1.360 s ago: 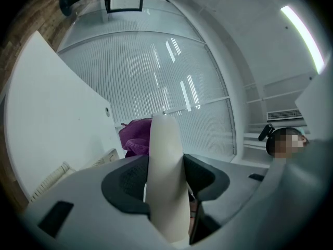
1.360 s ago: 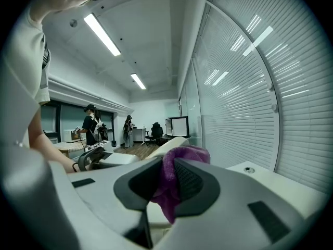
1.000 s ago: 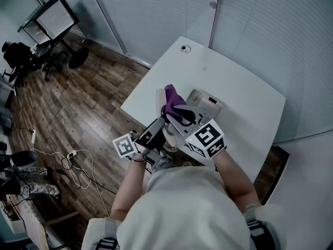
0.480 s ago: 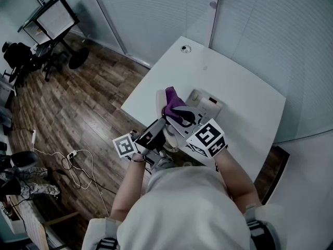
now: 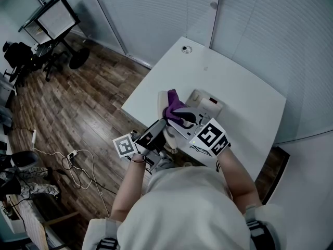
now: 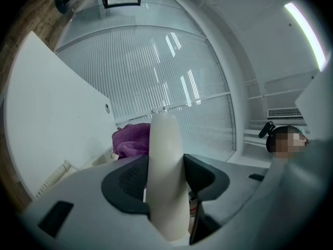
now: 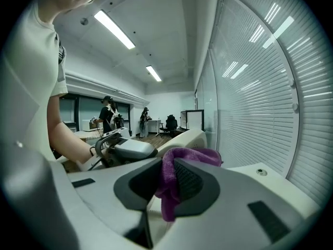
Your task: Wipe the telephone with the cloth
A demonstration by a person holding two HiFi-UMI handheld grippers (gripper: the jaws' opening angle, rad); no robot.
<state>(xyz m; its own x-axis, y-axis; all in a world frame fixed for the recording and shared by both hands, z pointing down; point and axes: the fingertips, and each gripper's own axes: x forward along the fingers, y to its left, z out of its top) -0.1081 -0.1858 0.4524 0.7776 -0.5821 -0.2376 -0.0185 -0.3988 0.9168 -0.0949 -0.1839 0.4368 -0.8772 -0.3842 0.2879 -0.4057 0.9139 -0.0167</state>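
The cream telephone handset (image 5: 162,101) is lifted off the table, and my left gripper (image 6: 165,178) is shut on it, the handset standing up between the dark pads. My right gripper (image 7: 169,184) is shut on the purple cloth (image 7: 179,160), which is bunched against the handset (image 7: 190,138). In the head view the cloth (image 5: 174,107) covers the handset's middle, just above both grippers. The telephone base (image 5: 209,103) lies on the white table (image 5: 250,98), just beyond the cloth. In the left gripper view the cloth (image 6: 132,139) shows behind the handset (image 6: 165,155).
A small round grommet (image 5: 185,49) sits near the table's far corner. Glass walls with blinds run behind the table. Wood floor with cables (image 5: 73,160) lies to the left, and a monitor stand (image 5: 54,20) is far left. People stand in the distant room (image 7: 109,113).
The cloth and my right gripper have slid a little down the handset toward me and to the right. The left gripper and handset have stayed put.
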